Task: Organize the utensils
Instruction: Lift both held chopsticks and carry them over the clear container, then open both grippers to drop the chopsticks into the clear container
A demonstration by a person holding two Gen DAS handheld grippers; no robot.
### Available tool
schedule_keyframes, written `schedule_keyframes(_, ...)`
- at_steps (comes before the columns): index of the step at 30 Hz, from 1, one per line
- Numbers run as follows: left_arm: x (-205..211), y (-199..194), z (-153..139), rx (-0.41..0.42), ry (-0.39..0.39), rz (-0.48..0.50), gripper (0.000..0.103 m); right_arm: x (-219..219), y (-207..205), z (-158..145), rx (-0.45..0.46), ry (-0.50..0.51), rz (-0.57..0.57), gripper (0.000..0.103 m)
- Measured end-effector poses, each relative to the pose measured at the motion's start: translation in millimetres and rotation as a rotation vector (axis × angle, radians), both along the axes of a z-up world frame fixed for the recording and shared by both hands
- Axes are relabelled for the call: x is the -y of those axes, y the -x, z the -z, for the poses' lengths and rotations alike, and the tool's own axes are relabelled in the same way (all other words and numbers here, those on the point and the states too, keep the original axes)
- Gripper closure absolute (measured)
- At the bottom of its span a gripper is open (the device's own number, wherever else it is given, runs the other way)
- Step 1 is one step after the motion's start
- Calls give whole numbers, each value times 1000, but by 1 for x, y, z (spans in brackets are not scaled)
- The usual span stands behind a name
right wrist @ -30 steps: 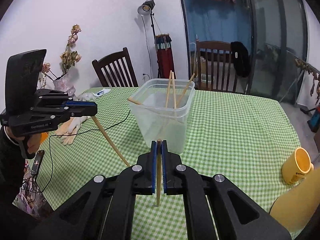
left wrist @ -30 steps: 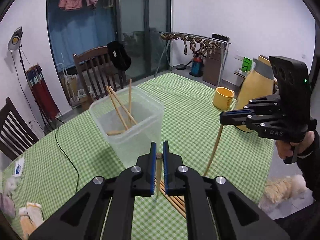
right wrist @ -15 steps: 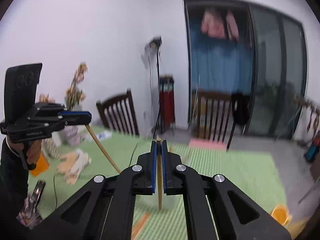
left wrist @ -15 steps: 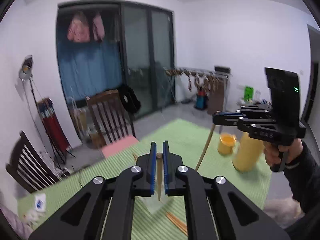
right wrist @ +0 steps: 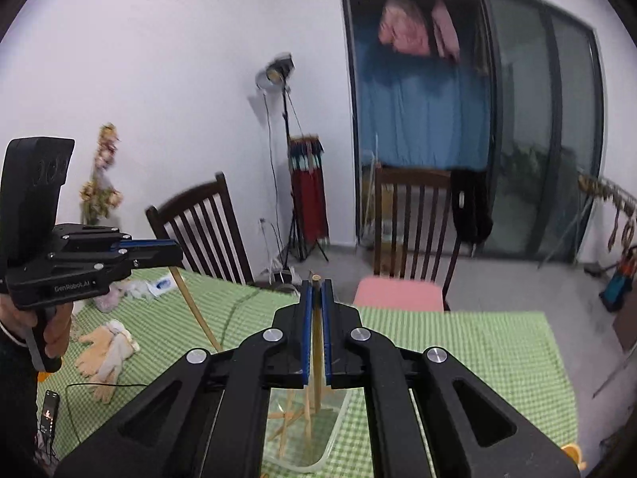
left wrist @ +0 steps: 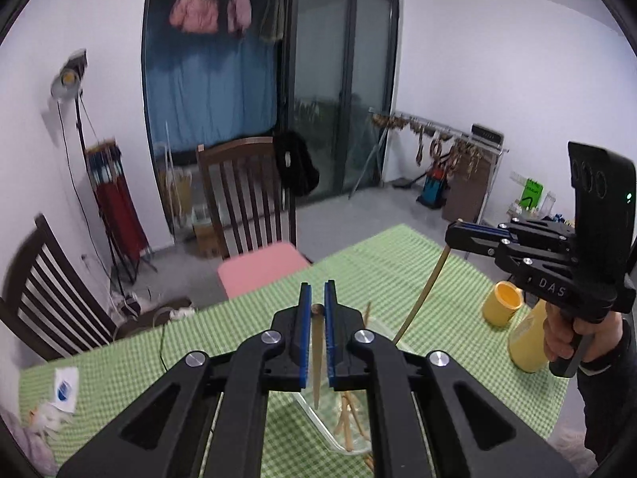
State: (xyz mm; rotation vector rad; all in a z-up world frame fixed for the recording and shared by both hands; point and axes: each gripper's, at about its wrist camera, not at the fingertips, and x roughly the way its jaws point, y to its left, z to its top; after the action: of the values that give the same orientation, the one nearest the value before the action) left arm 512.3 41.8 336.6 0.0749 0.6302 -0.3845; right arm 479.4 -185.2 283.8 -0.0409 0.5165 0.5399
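Wooden chopsticks (left wrist: 317,354) (right wrist: 316,342) pinched by each tool (left wrist: 317,298) (right wrist: 316,285); yellow mug (left wrist: 502,303), perhaps, shows only leftward.

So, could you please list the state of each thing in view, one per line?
Left hand-held gripper: shut on a chopstick.
Left chopstick: hanging tip-down above the container.
Right hand-held gripper: shut on a chopstick.
Right chopstick: upright, above the container.
Clear container: open-topped, holding several chopsticks.
Yellow mug: upright on the table.
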Motion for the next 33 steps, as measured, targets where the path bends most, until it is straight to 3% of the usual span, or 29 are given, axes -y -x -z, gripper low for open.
schedule_keyframes(9, 9, -63, 83, -141, -55, 7, 99, -18, -39, 68, -96, 106, 13, 98)
schedule_keyframes(12, 13, -67, 96, -187, -58, 24, 98, -20, -44, 73, -111, 116, 23, 98)
schedule_keyframes(16, 8, -63, 93, -180, -35, 7, 92, -17, -44, 66, -108, 113, 45, 93)
schedule_keyframes(18, 5, -55, 87, -171, -20, -4, 81, -13, -41, 59, -84, 104, 69, 75)
schedule_keyframes(19, 3, -49, 84, -165, -13, -8, 78, -11, -38, 55, -74, 102, 82, 55)
schedule_keyframes(20, 2, -45, 81, -162, -10, -9, 78, -8, -33, 51, -60, 102, 92, 51)
schedule_keyframes(24, -3, -14, 66, -135, 8, -15, 75, 1, -14, 38, -47, 85, 99, 50)
schedule_keyframes(27, -8, 22, 56, -89, 21, -40, 63, 8, 7, 32, -46, 97, 103, 50)
schedule_keyframes(29, -12, 48, 54, -48, 33, -80, 49, 16, 29, 32, -41, 105, 102, 47)
schedule_keyframes(33, -9, 121, 73, -15, 81, -86, 42, 27, 71, 47, -46, 105, 94, 43)
